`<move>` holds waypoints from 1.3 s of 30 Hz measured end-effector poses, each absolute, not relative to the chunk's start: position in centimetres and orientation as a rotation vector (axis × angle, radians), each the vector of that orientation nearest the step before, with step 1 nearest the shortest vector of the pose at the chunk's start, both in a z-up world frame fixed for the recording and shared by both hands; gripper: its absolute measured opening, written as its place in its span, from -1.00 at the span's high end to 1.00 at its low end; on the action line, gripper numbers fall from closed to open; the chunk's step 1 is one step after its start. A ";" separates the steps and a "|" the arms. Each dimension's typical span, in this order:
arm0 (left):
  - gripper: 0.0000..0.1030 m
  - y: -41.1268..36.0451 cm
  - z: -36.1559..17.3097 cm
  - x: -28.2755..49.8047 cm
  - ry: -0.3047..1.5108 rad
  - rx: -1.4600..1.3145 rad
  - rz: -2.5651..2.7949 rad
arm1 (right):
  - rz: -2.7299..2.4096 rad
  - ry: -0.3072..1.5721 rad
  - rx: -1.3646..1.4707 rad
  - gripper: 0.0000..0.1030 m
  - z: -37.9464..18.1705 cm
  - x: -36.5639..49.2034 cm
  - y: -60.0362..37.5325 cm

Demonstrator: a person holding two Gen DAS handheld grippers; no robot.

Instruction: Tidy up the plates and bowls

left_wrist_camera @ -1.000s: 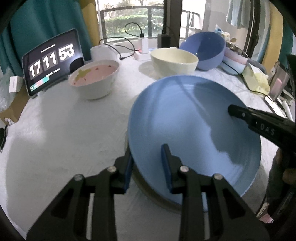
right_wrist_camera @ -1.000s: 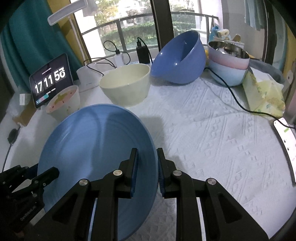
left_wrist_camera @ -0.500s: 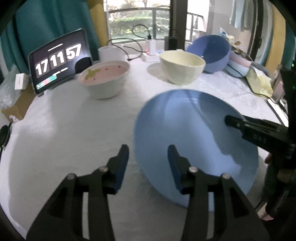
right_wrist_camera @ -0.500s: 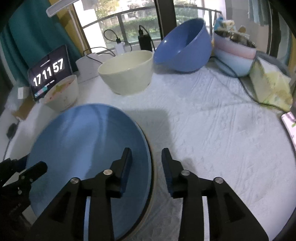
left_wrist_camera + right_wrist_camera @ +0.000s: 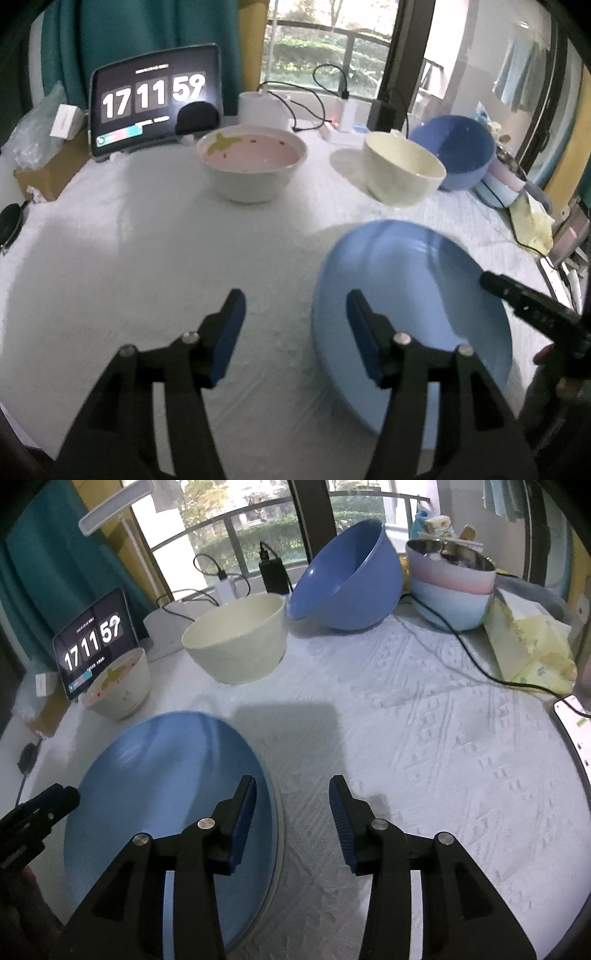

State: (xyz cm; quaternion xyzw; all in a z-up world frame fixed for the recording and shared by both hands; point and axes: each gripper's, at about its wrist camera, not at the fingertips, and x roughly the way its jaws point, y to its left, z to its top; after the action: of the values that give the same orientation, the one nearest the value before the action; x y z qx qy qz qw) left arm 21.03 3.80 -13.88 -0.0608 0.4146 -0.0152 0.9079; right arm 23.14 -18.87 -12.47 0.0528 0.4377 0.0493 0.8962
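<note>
A large blue plate (image 5: 413, 314) lies flat on the white tablecloth (image 5: 147, 258); it also shows in the right wrist view (image 5: 162, 794). My left gripper (image 5: 295, 332) is open and empty, just off the plate's left rim. My right gripper (image 5: 291, 812) is open and empty at the plate's right rim. A white bowl with a pink inside (image 5: 253, 168), a cream bowl (image 5: 402, 171) and a tilted blue bowl (image 5: 347, 579) stand farther back. Stacked pink and pale blue bowls (image 5: 450, 583) stand at the far right.
A tablet showing a clock (image 5: 155, 103) stands at the back left beside a cardboard box (image 5: 48, 170). Chargers and cables (image 5: 314, 107) lie along the window. A yellow tissue pack (image 5: 528, 642) and a phone (image 5: 576, 723) lie at the right edge.
Both grippers let go of the blue plate's rim, opened wide and drew back. The plate now lies flat on the cloth.
</note>
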 end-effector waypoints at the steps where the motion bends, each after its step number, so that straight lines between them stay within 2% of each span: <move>1: -0.13 3.7 -14.2 21.3 0.867 -0.125 -0.029 | 0.102 0.903 0.109 0.15 -12.2 23.1 -18.9; 7: -0.13 3.1 -16.0 21.9 0.925 -0.128 -0.056 | 0.122 0.916 0.122 0.15 -12.4 23.1 -19.0; 18: -0.11 2.6 -16.4 21.7 0.884 -0.096 -0.079 | 0.170 0.971 0.165 0.16 -14.3 23.0 -18.8; 27: 0.29 1.4 -16.3 21.6 0.865 -0.081 -0.128 | 0.205 0.956 0.151 0.16 -14.4 22.9 -18.3; 32: 0.30 1.3 -16.2 21.6 0.866 -0.083 -0.120 | 0.227 0.955 0.160 0.29 -14.4 22.9 -18.0; 39: 0.33 1.3 -16.1 21.6 0.877 -0.092 -0.113 | 0.225 0.955 0.159 0.30 -14.4 23.0 -17.9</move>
State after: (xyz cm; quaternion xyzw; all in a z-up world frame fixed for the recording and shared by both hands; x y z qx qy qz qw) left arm 21.64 1.29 -16.12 -0.0446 0.4242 -0.0545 0.9028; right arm 22.95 -17.89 -14.39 0.0764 0.4580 0.1080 0.8791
